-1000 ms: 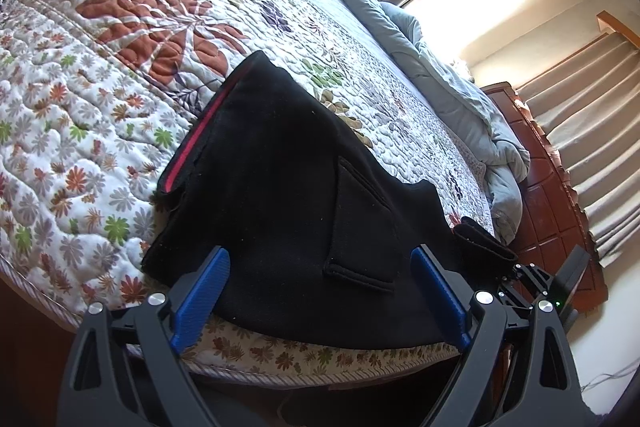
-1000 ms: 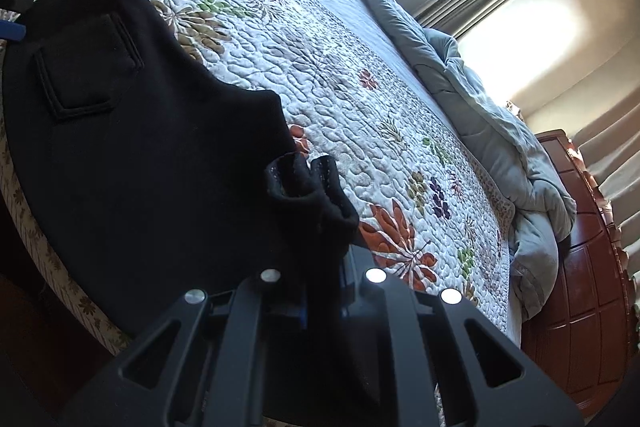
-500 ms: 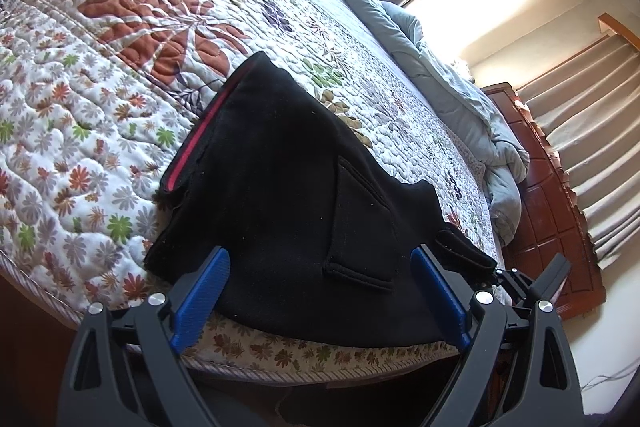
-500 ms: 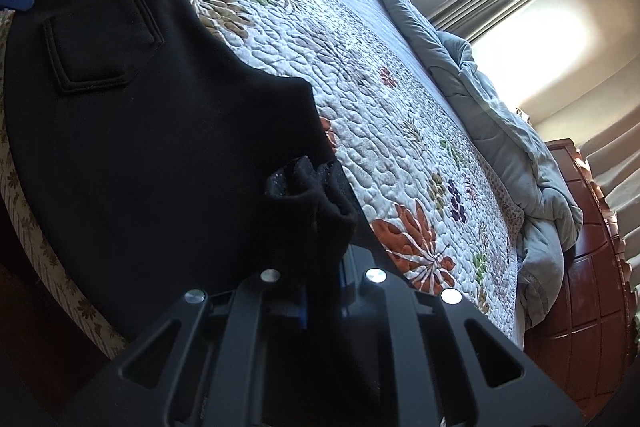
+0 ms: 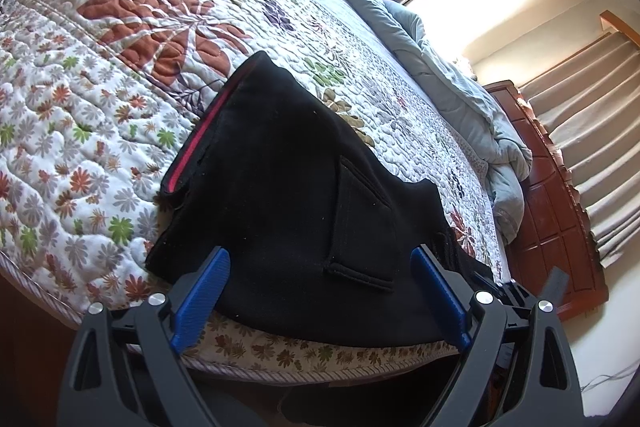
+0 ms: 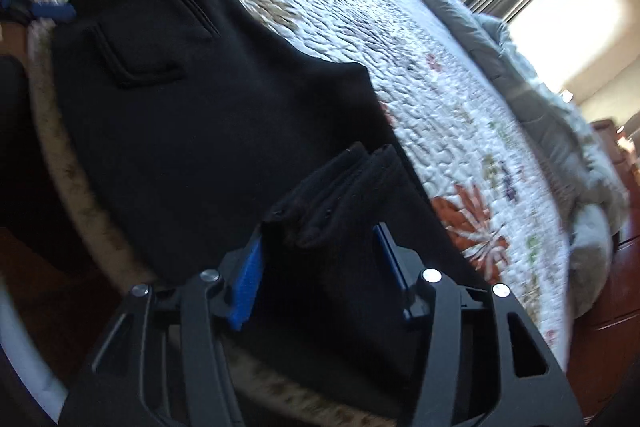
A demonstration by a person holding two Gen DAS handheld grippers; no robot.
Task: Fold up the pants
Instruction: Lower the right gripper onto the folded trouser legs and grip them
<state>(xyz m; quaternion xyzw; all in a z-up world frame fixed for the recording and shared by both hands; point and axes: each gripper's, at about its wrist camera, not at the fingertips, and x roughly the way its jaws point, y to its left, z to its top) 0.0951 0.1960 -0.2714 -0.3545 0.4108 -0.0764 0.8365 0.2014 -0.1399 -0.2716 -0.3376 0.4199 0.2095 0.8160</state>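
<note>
Folded black pants (image 5: 280,195) lie at the near edge of the floral quilt (image 5: 100,75) on the bed. The right claw (image 6: 320,267) has just been opening, cuffs loose between its pads; the left claw (image 5: 320,291) gapes released.

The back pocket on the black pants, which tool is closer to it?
Left. The left tool hangs open right before the pocket; the right tool, just opening, straddles bunched cloth farther along the pants.
</note>
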